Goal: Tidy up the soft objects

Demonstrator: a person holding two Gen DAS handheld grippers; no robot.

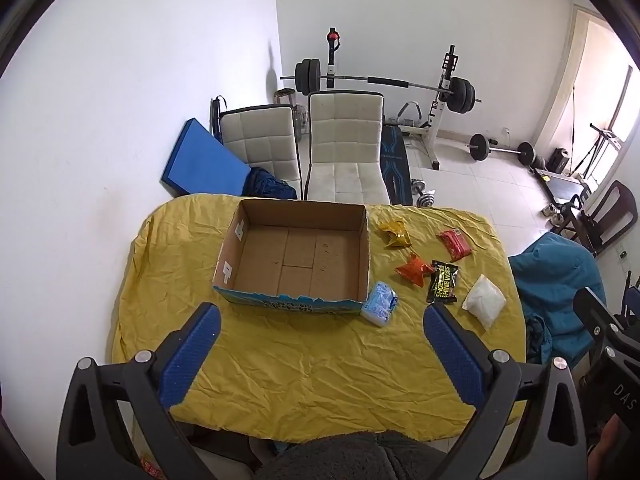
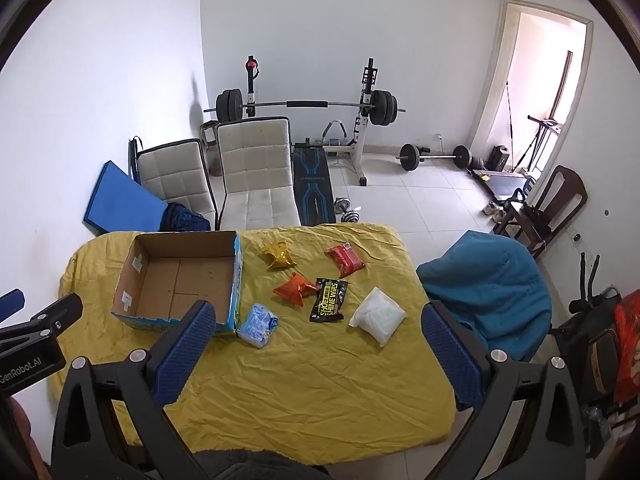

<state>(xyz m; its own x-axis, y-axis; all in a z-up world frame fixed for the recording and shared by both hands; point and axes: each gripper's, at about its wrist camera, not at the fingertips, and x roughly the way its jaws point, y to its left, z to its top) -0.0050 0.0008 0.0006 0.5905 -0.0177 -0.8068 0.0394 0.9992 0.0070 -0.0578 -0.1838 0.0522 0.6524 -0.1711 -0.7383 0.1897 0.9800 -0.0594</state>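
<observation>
start of sorting: box [image 1: 296, 258] empty, six packets loose beside it. left gripper [image 1: 320, 356] and right gripper [image 2: 316, 354] spread wide, holding nothing. next, probably reach for blue packet [image 2: 258, 325].

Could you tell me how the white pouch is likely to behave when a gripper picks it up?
The white pouch looks puffy and pillow-like, so it will probably squash and sag. Its glossy film may be slippery. It seems light.

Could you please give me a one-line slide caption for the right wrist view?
Open right gripper above a yellow-covered table: empty cardboard box, six soft packets beside it.
</observation>
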